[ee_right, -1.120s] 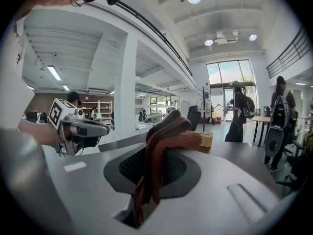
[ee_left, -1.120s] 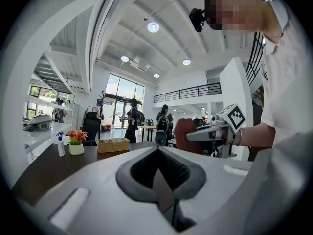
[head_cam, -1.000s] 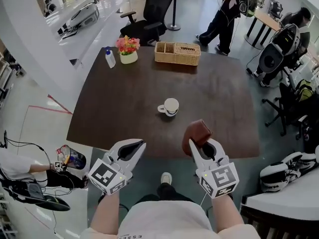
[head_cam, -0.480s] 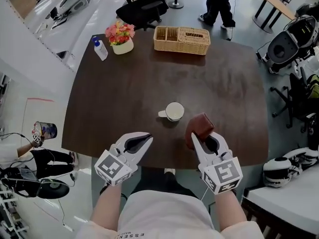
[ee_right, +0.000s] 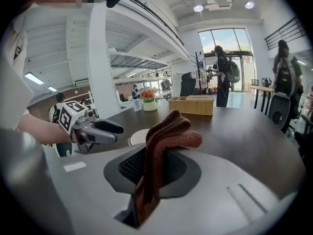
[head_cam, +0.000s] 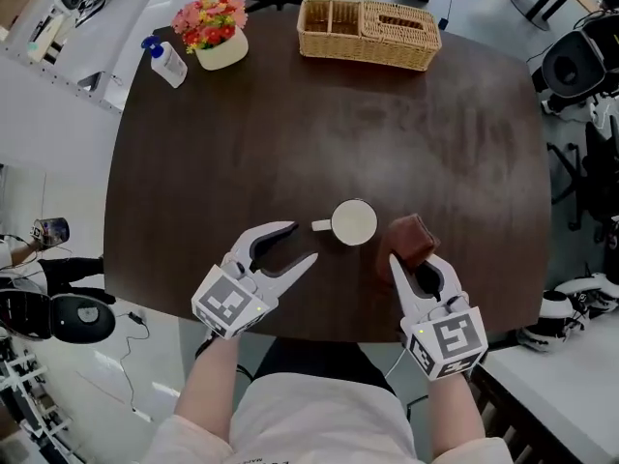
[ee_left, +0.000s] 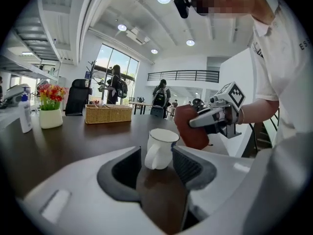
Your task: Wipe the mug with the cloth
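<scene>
A white mug [head_cam: 354, 222] stands upright on the dark brown table [head_cam: 319, 114], its handle pointing left. My left gripper [head_cam: 293, 246] is open just left of the mug, jaws aimed at the handle; in the left gripper view the mug [ee_left: 160, 148] sits just beyond the jaw tips. My right gripper [head_cam: 414, 267] is shut on a folded brown cloth [head_cam: 411, 242], held right of the mug and a little apart from it. The cloth [ee_right: 164, 146] bulges out between the jaws in the right gripper view, with the mug rim [ee_right: 138, 136] behind it.
A wicker basket [head_cam: 368, 33] stands at the table's far edge. A flower pot [head_cam: 214, 31] and a blue-capped bottle [head_cam: 166, 62] are at the far left corner. Office chairs [head_cam: 580, 66] stand on the floor to the right. People stand in the background of both gripper views.
Both grippers have moved forward over the table toward the mug. The left one now has its jaws right beside the handle; the cloth has come close to the mug's right side.
</scene>
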The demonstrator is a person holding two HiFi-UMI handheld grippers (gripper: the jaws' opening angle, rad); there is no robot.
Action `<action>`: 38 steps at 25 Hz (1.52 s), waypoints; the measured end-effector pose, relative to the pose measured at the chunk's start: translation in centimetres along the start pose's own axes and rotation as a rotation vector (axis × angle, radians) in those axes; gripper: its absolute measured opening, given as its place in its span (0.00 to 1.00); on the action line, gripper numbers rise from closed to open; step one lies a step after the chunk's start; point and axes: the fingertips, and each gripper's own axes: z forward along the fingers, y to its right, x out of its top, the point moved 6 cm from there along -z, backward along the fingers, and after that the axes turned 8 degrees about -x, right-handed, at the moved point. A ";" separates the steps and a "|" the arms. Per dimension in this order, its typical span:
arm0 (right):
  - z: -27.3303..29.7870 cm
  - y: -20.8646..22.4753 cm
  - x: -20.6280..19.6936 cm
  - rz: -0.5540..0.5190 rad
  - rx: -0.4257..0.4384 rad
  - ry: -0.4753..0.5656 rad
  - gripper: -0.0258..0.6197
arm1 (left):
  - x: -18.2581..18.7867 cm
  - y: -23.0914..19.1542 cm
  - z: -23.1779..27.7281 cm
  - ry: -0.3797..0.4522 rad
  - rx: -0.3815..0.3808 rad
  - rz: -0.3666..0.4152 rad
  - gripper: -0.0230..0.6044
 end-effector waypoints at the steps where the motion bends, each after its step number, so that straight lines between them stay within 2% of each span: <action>1: 0.5 0.4 -0.4 0.003 0.001 -0.008 0.16 | -0.4 -0.5 0.7 -0.009 -0.011 0.008 0.34; 6: 2.8 1.0 -2.0 0.056 0.008 -0.036 0.16 | -2.5 -2.0 2.8 -0.036 -0.088 0.018 0.37; 10: 4.4 0.3 -3.0 0.064 0.024 -0.047 0.16 | -3.7 -2.9 4.2 -0.090 -0.141 0.109 0.37; 14: 4.4 -0.1 -3.8 0.070 0.027 -0.063 0.16 | -3.4 -3.0 4.7 -0.081 -0.149 0.156 0.36; 17: 3.9 -0.7 -4.5 0.056 0.039 -0.078 0.16 | -2.9 -3.0 4.6 -0.071 -0.149 0.182 0.18; 20: 3.6 -1.7 -4.9 0.029 0.060 -0.089 0.16 | -2.8 -3.0 4.6 -0.092 -0.158 0.206 0.17; 23: 3.5 -3.1 -5.2 0.007 0.098 -0.104 0.16 | -3.0 -3.1 4.6 -0.119 -0.163 0.213 0.17; 31: 5.7 -8.9 -5.0 -0.059 0.288 -0.129 0.16 | -3.1 -2.9 4.3 -0.123 -0.177 0.208 0.17; 34: 7.4 -9.4 -4.5 -0.079 0.312 -0.117 0.16 | -3.0 -3.1 4.3 -0.123 -0.188 0.215 0.17; 38: 7.9 -8.8 -4.7 -0.034 0.336 -0.139 0.16 | -2.8 -3.2 4.3 -0.130 -0.204 0.213 0.17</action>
